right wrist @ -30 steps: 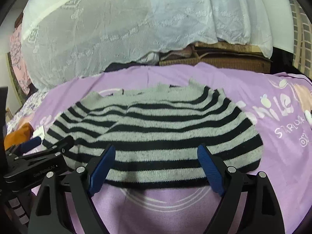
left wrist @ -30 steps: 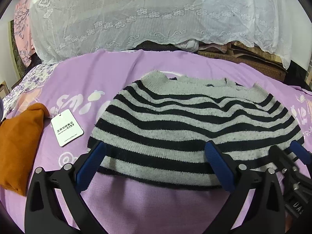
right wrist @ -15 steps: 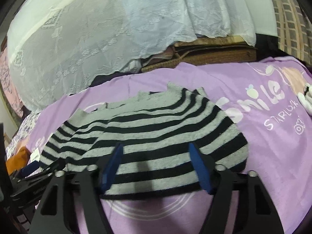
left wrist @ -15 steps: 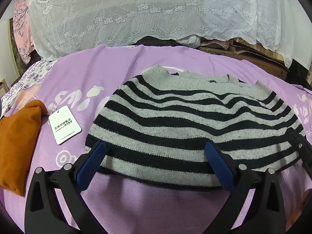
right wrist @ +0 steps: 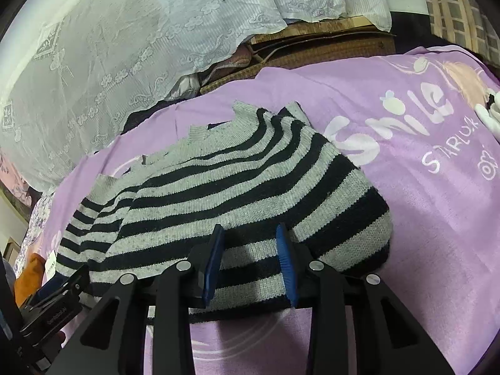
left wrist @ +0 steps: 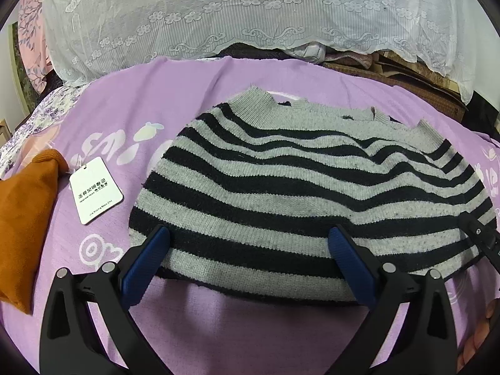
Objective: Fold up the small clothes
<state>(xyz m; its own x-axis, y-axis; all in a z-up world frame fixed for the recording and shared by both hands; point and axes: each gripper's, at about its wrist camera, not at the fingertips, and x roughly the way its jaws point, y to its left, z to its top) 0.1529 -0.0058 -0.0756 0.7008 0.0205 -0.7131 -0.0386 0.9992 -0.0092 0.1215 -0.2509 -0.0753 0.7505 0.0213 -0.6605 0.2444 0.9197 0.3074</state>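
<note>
Covering the bed was a purple blanket (left wrist: 131, 118) printed with pale lettering, and behind it hung a white lace cloth (left wrist: 250, 15) draped over stacked items, with brown woven material (right wrist: 312, 50) exposed below its hem. The striped sweater (left wrist: 306, 193), grey and black, lay flat on the blanket with its ribbed collar toward the lace cloth and its hem toward both cameras.

Only the left wrist view showed the orange garment (left wrist: 25, 218) at the blanket's left edge in full, with a white hang tag (left wrist: 93, 189) lying just beside it, apart from the sweater. The right wrist view caught only a sliver of both at its left border, but it alone showed the "Smile" print (right wrist: 403, 115) to the right of the sweater and a checked fabric (right wrist: 456, 6) in the upper right corner.

The left tool (left wrist: 247, 253) was angled downward over the near-left part of the hem, its blue pads spread wide and nothing pinched between them. Its black body also appeared at the lower left of the right wrist view. The right tool (right wrist: 250, 253) was angled downward and rolled slightly, positioned over the near-right part of the hem. Its jaws were closing, with a band of the sweater's hem between the blue pads (right wrist: 212, 265); whether the pads already pressed the knit could not be told.
</note>
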